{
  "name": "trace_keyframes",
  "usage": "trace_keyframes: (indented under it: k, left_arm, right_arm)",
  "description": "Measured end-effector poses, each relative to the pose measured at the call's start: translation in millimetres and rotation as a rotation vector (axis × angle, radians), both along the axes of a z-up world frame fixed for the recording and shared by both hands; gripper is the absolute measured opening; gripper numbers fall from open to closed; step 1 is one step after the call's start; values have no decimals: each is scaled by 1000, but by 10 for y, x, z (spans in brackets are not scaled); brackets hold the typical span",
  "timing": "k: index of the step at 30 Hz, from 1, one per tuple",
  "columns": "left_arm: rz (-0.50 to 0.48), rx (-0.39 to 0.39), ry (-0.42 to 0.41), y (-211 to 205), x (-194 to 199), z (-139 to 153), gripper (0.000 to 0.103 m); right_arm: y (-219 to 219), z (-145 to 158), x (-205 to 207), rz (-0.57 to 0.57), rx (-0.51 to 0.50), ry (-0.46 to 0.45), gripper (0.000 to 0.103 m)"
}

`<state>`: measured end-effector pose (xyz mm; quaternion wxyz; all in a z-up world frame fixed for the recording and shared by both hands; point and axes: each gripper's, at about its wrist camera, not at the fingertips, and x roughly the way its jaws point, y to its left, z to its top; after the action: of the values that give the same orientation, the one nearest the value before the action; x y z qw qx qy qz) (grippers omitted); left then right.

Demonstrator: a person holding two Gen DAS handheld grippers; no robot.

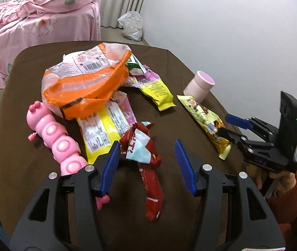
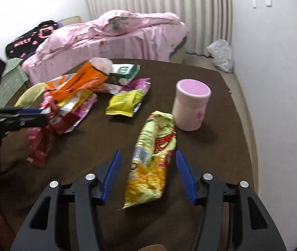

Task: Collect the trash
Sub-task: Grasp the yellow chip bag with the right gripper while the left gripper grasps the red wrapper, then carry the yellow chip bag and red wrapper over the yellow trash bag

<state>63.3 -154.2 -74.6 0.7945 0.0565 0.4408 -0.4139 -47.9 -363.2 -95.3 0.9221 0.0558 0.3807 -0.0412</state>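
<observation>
Pick-up step, both claws lined up on wrappers. Left claw [image 1: 147, 163] jaws apart, straddling the crumpled red wrapper [image 1: 146, 152]; its left pad looks close to the wrapper, contact unclear. Right claw [image 2: 147, 173] jaws apart around the yellow snack bag [image 2: 151, 161], not pinching. Pink cup [image 2: 191, 106] just beyond the right claw. Next: close both, lift clear off the tabletop [image 2: 221, 156].

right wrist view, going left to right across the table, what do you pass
left gripper → red wrapper → orange bag → yellow packet → snack bag between the right gripper's fingers → pink cup
</observation>
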Motion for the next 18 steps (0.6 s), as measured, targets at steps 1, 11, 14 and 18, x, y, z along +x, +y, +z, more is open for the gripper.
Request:
trace_keyframes:
  k: [1,11,14,18]
  left_arm:
    - [-7,-1,0,7,-19,8,51]
    - [-11,29,-52,99,13,124,51]
    - [27,30,-30,156,117,118,51]
    - [33,51,42,122,162,-19,51]
  right_arm:
    - [-7,-30,24,-17,-12,12,51]
    - [63,-87,23,14,-8,13,29]
    - [70,-27,-1,20,-4,-11,28]
    - [84,53,-21,30,5,-48,28]
